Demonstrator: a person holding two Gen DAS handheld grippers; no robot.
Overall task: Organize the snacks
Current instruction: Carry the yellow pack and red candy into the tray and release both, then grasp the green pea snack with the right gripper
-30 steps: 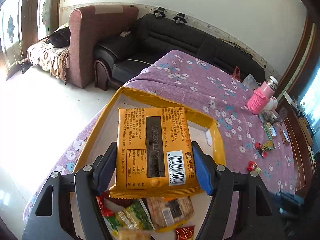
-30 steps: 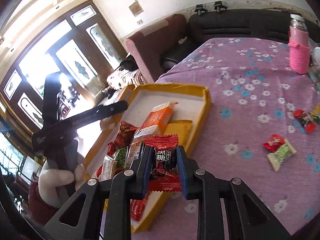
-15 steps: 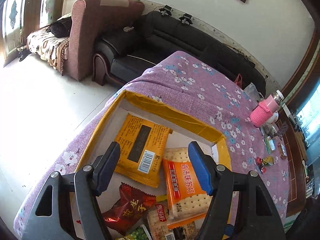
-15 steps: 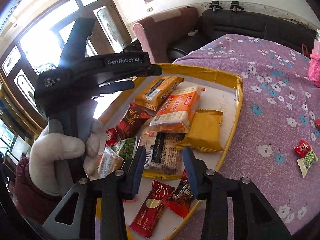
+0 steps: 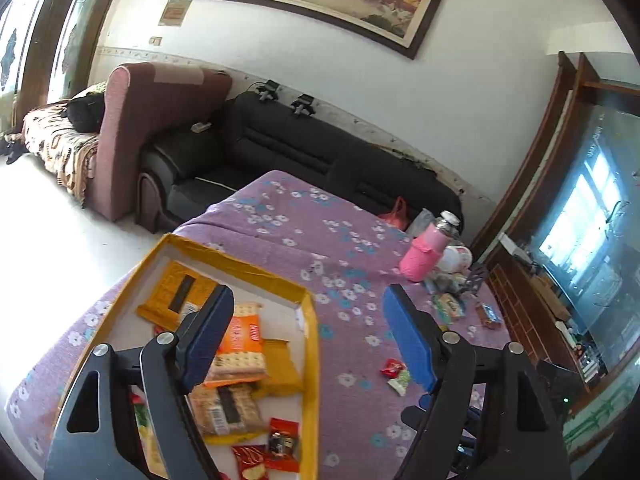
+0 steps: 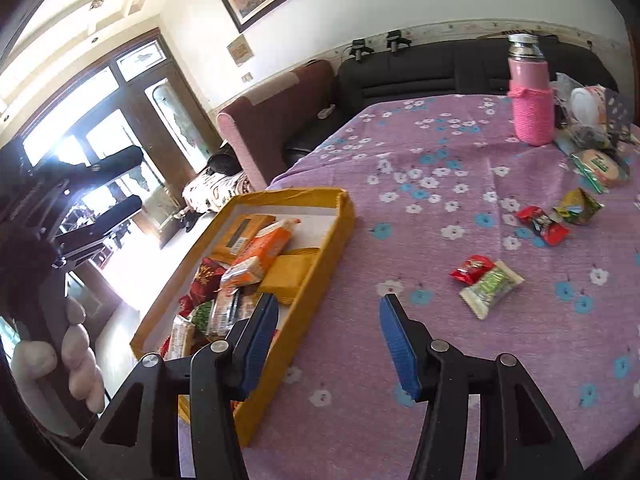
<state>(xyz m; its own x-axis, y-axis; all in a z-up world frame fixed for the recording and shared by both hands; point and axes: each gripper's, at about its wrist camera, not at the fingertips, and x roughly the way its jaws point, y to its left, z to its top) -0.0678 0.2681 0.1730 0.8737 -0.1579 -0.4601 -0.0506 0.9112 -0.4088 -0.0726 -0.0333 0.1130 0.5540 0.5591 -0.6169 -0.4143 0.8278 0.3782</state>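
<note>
Evidently between picks: the yellow tray (image 6: 336, 240) at the table's left already holds several packets, while loose snacks lie well to its right. Both the left gripper (image 5: 308, 344) and right gripper (image 6: 328, 344) gape empty. Next, probably, the near green-and-white packet (image 6: 491, 286) beside a red candy (image 6: 470, 268).

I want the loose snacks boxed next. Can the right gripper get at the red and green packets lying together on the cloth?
Probably yes. The right gripper is open and empty, and the red packet and green packet lie ahead to its right on bare purple tablecloth, with nothing between. They touch, so taking one alone may be fiddly.
</note>
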